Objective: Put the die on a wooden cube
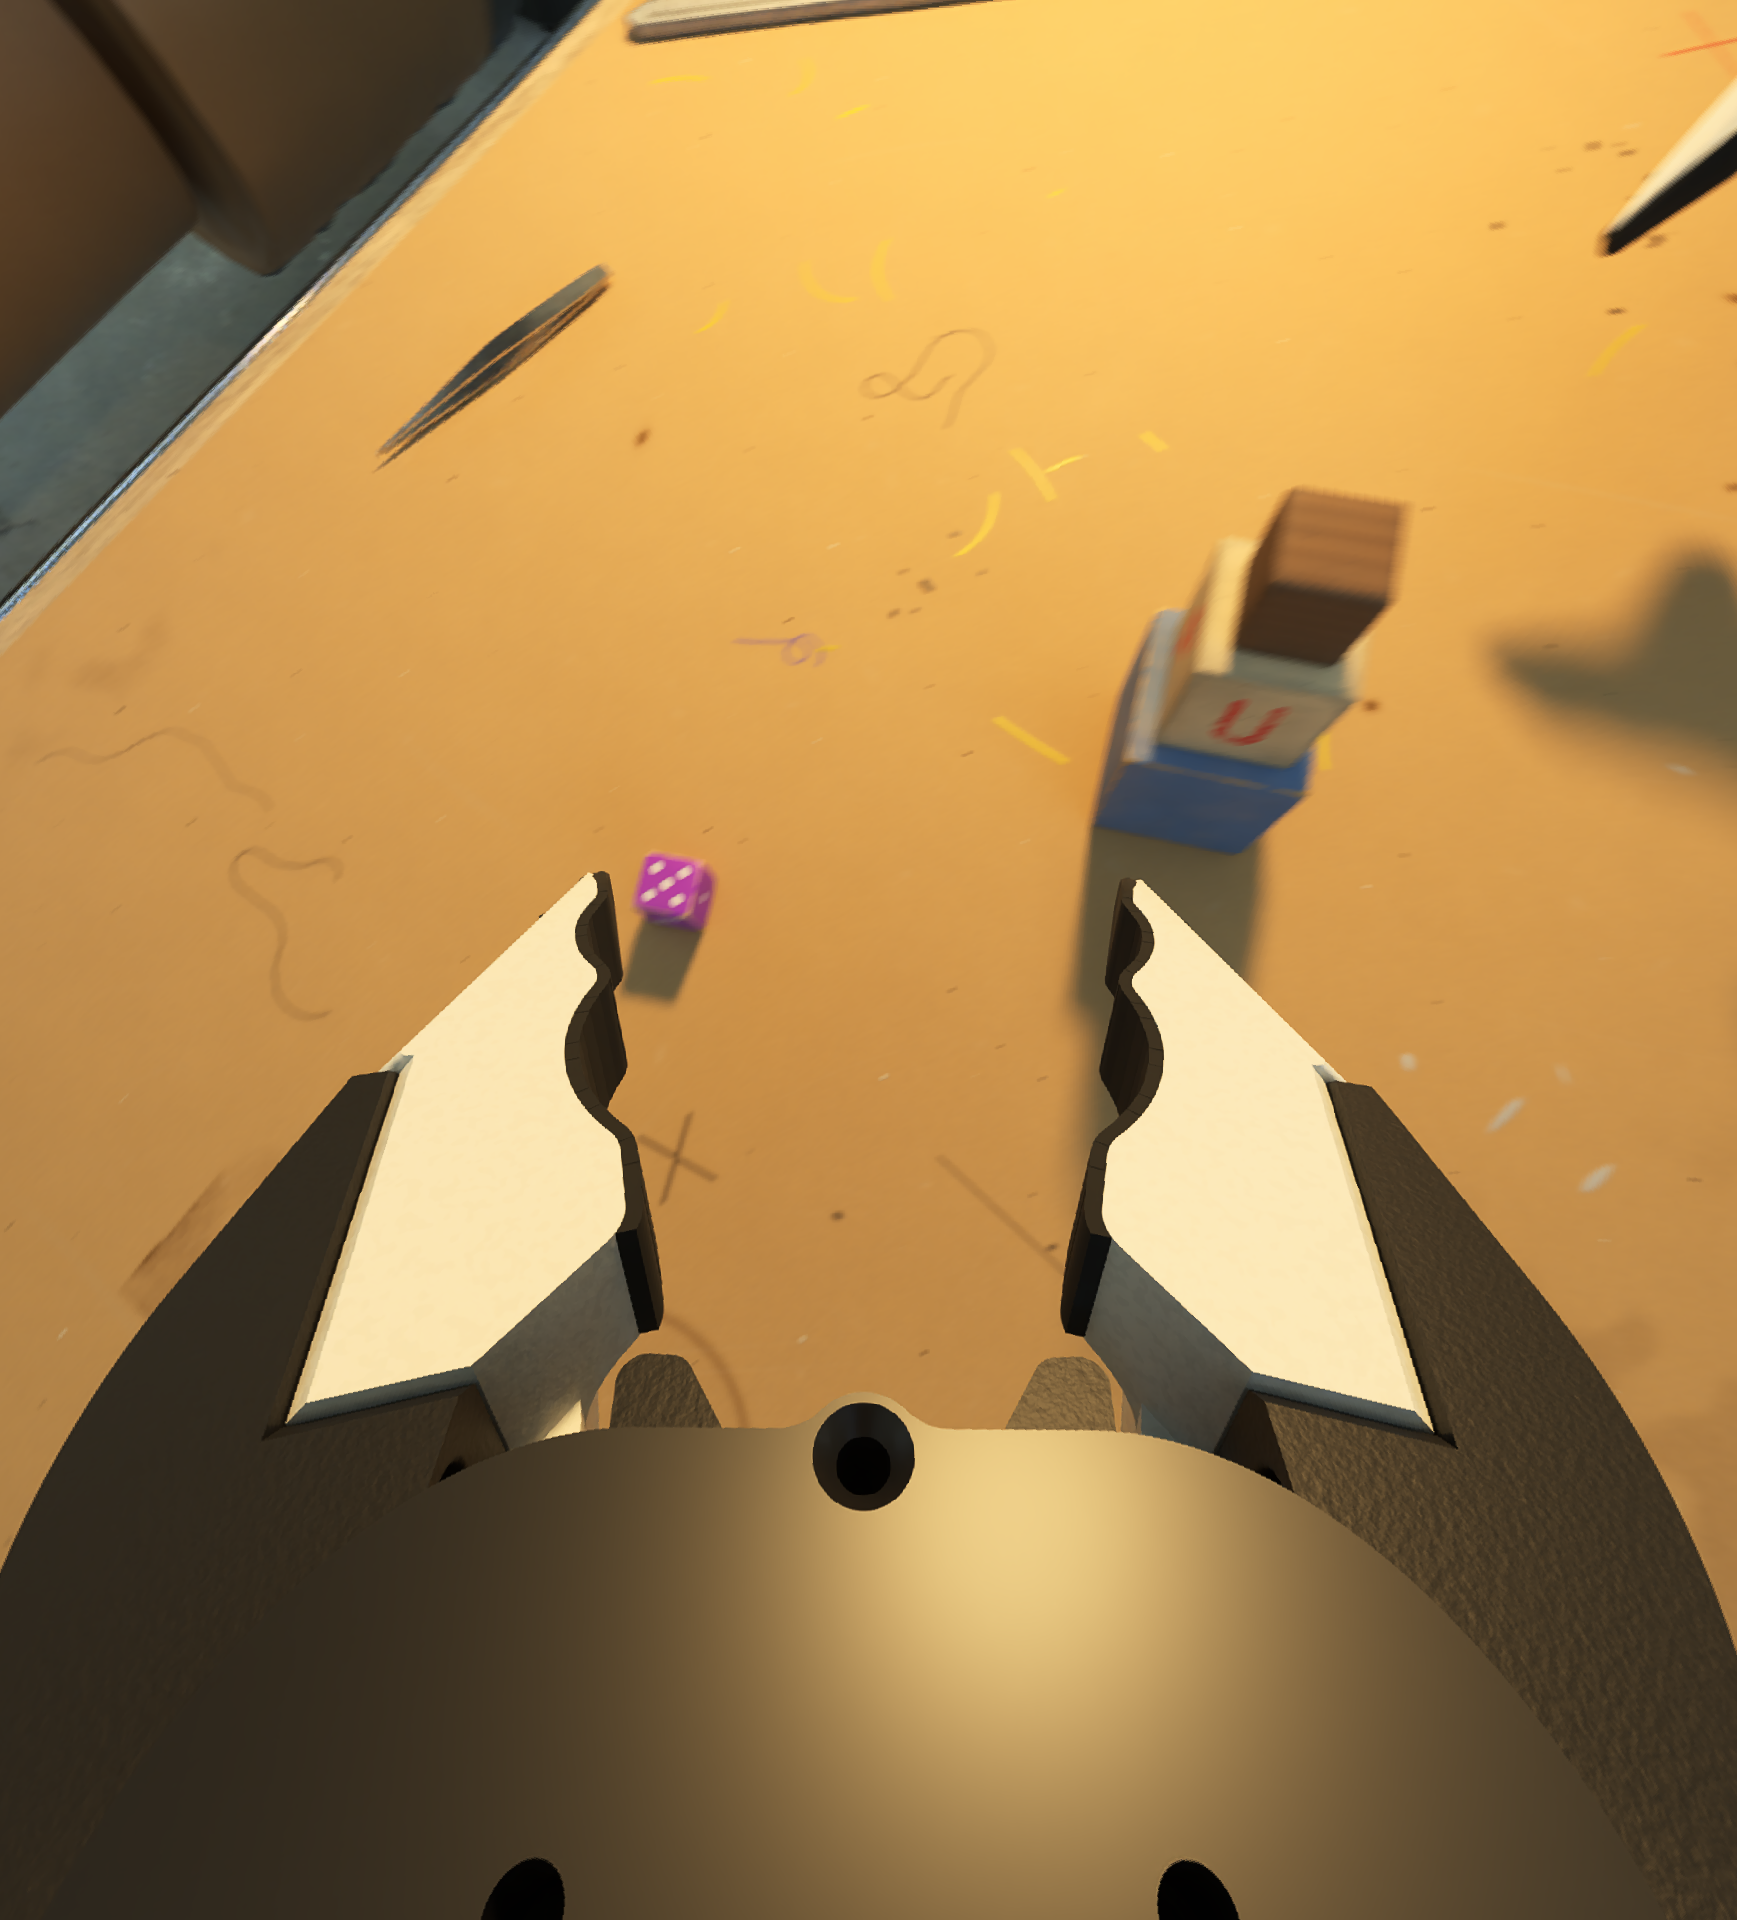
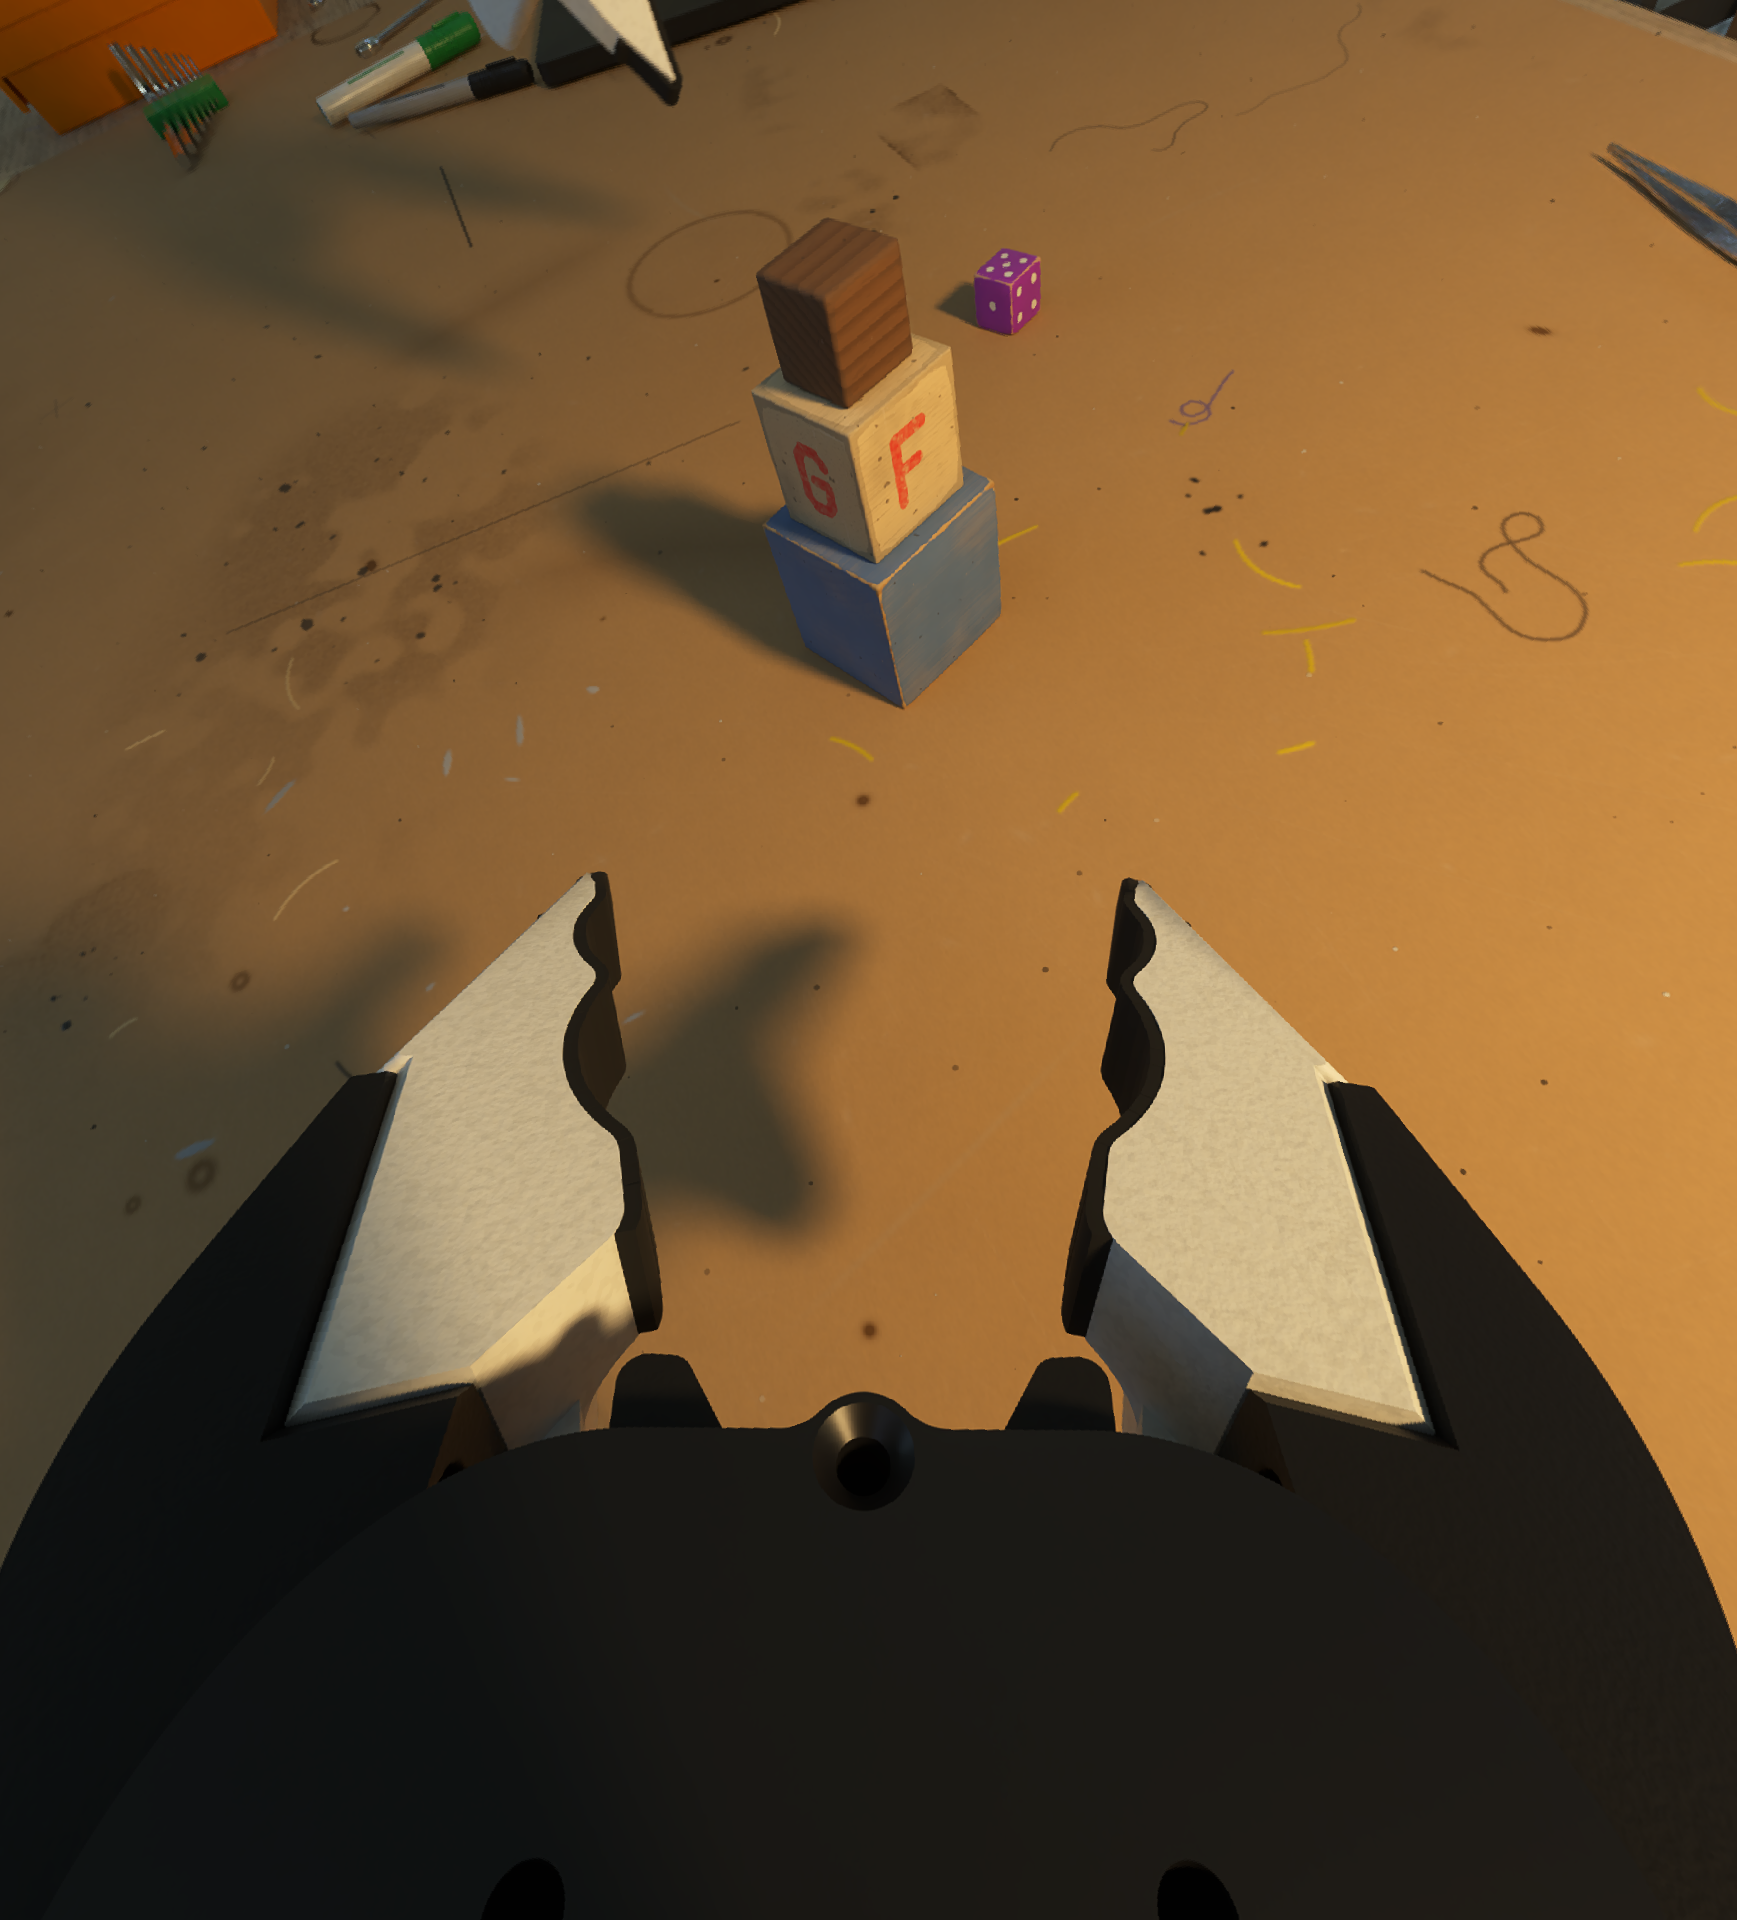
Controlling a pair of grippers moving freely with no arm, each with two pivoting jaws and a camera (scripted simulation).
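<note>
A small purple die (image 1: 675, 889) with white pips lies on the brown tabletop, just ahead of my left gripper's left fingertip. It also shows in the right wrist view (image 2: 1007, 291), behind a stack. The stack holds a dark wooden cube (image 1: 1321, 587) (image 2: 836, 310) on a pale lettered block (image 1: 1248, 707) (image 2: 869, 457) on a blue block (image 1: 1202, 795) (image 2: 890, 597). My left gripper (image 1: 864, 883) is open and empty above the table. My right gripper (image 2: 864, 883) is open and empty, well short of the stack.
Metal tweezers (image 1: 495, 358) (image 2: 1721, 223) lie on the table. At the far left in the right wrist view are an orange box (image 2: 105, 47), a green comb-like tool (image 2: 180, 104) and two markers (image 2: 407, 68). The other gripper's finger shows at the top (image 1: 1716, 135) (image 2: 625, 36). The table's edge (image 1: 220, 343) runs along the left.
</note>
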